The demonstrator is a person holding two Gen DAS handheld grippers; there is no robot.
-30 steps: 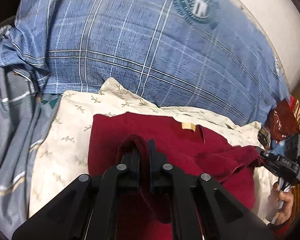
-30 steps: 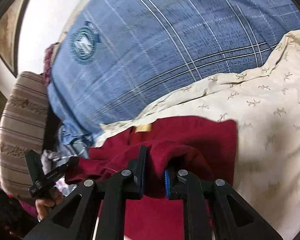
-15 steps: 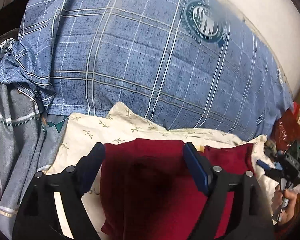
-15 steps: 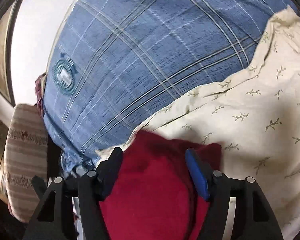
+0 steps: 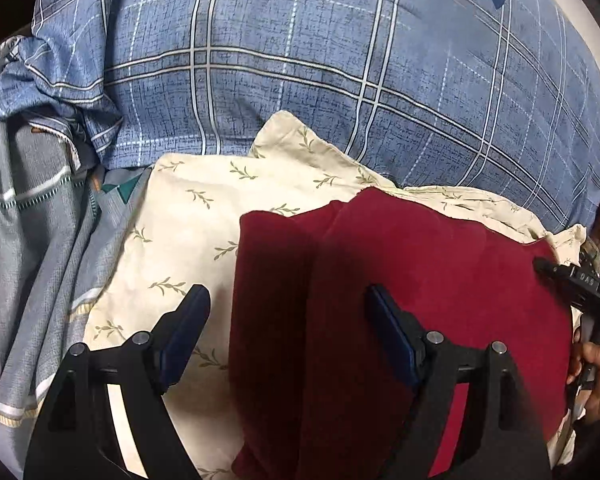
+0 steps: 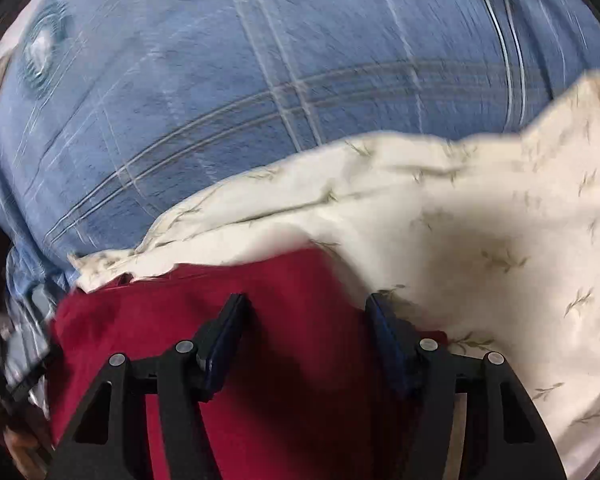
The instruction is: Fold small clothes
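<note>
red garment (image 5: 420, 280) lies beside blue plaid bedding (image 5: 300, 60) whose round crest's lettering is unreadable.

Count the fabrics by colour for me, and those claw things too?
Dark red garment: 1
Cream leaf-print cloth: 1
Blue plaid bedding: 1
Grey striped fabric: 1
Claws: 2, the left claw and the right claw, both open
Total: 6

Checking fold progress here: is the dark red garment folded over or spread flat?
Folded over. The dark red garment lies doubled on the cream leaf-print cloth, with one layer's edge running down its left part.
</note>
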